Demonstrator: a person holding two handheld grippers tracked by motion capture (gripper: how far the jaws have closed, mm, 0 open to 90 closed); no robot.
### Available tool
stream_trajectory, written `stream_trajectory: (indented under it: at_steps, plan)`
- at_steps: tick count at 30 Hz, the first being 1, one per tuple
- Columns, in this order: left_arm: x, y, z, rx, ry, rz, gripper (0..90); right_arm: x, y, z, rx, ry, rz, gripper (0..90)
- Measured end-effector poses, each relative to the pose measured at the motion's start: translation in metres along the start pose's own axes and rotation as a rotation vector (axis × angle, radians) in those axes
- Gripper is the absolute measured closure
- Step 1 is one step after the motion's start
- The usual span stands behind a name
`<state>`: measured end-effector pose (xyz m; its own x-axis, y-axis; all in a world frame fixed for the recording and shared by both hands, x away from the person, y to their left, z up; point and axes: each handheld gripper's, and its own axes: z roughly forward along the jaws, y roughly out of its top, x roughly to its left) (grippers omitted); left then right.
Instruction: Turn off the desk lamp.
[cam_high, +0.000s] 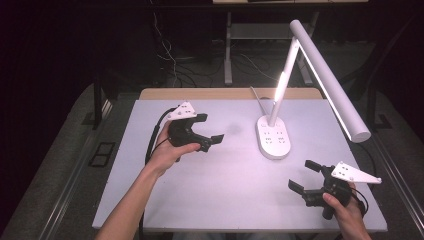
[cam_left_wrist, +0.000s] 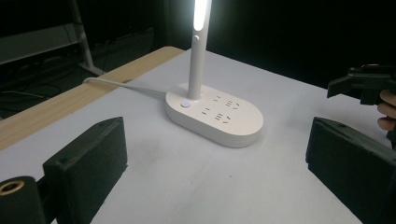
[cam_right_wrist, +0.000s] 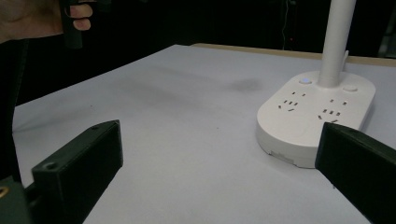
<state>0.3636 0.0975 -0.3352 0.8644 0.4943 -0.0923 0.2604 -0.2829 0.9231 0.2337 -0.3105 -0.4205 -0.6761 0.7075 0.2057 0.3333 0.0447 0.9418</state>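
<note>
White table (cam_high: 200, 200) bears a lit white lamp (cam_high: 273, 136) with socket base; both grippers' jaws apart

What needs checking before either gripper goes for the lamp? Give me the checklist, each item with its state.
1. Left gripper open and holding nothing: ok; jaws stand wide apart in the left gripper view.
2. Right gripper open and holding nothing: ok.
3. Lamp upright with its base flat on the table: ok.
4. Light on: ok; the stem glows.
5. Round button on the base unobstructed: ok; it faces the left gripper.
6. Path from each gripper to the base free of other things: ok; bare table lies between.
7. Cord slack enough to let the lamp move: cannot tell; it runs off the far edge.
</note>
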Motion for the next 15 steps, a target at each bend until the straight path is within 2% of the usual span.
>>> stream_trajectory:
  at_steps: [11, 15]
  plan:
    - [0.004, 0.009, 0.018, 0.013, -0.006, 0.007, 6.4, 0.000, 0.000, 0.000, 0.002, 0.001, 0.003, 0.7]
    - [0.006, 0.012, 0.025, 0.036, -0.010, 0.013, 6.4, 0.000, 0.000, 0.000, 0.003, 0.001, 0.000, 0.7]
